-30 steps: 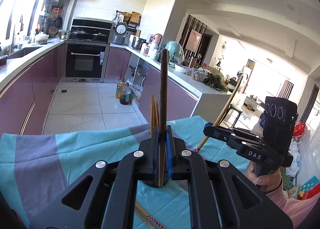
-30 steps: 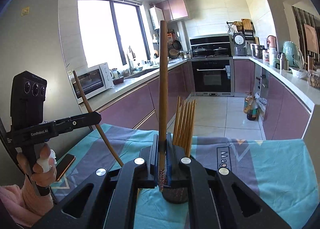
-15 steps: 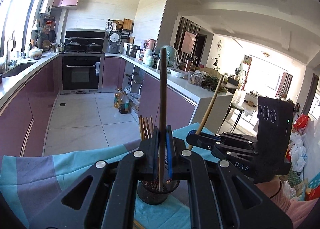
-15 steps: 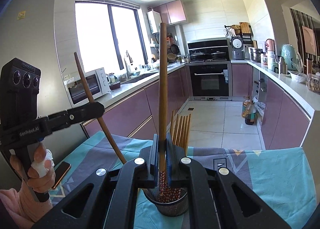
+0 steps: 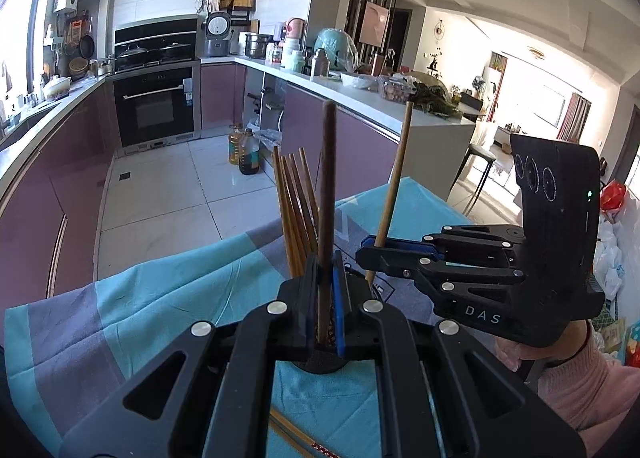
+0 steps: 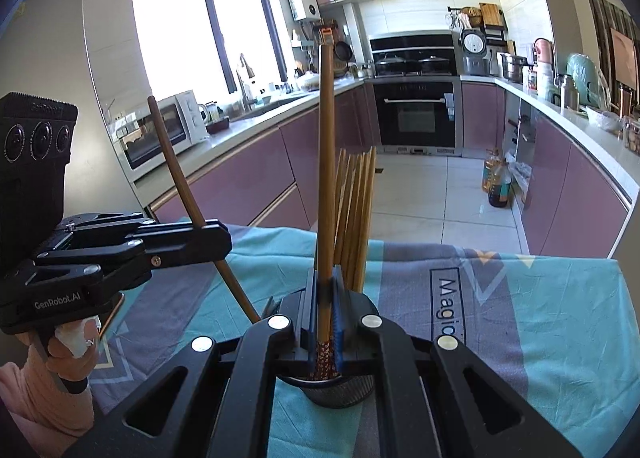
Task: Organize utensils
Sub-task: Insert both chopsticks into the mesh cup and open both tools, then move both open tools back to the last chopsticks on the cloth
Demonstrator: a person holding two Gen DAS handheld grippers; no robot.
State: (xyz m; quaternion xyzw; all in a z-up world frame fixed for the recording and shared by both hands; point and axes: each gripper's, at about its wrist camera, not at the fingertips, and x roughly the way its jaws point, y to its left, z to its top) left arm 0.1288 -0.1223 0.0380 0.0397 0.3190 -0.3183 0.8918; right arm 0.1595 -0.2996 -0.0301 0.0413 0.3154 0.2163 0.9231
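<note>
A dark mesh holder [image 6: 340,392] stands on the teal and grey cloth [image 6: 540,322] just under my fingers, with a bundle of pale bamboo chopsticks [image 6: 356,217] upright in it, leaning a little to the far side. My right gripper [image 6: 326,322] is pinched tight on a light brown chopstick [image 6: 326,161], which stands almost upright between the blue pads; its patterned red lower end dips to the holder's rim. My left gripper [image 5: 328,298] is pressed shut on a darker brown chopstick [image 5: 326,193], also upright, just right of the bundle, its lower end over the holder's mouth. From the left camera, the right gripper [image 5: 370,254] comes in from the right, its stick tilted. From the right camera, the left gripper [image 6: 224,236] comes in from the left, its stick slanting down towards the holder. My own fingers hide most of the holder, so I cannot tell whether either tip touches its bottom. Another chopstick [image 5: 296,436] lies on the cloth at the near edge, partly cut off.
</note>
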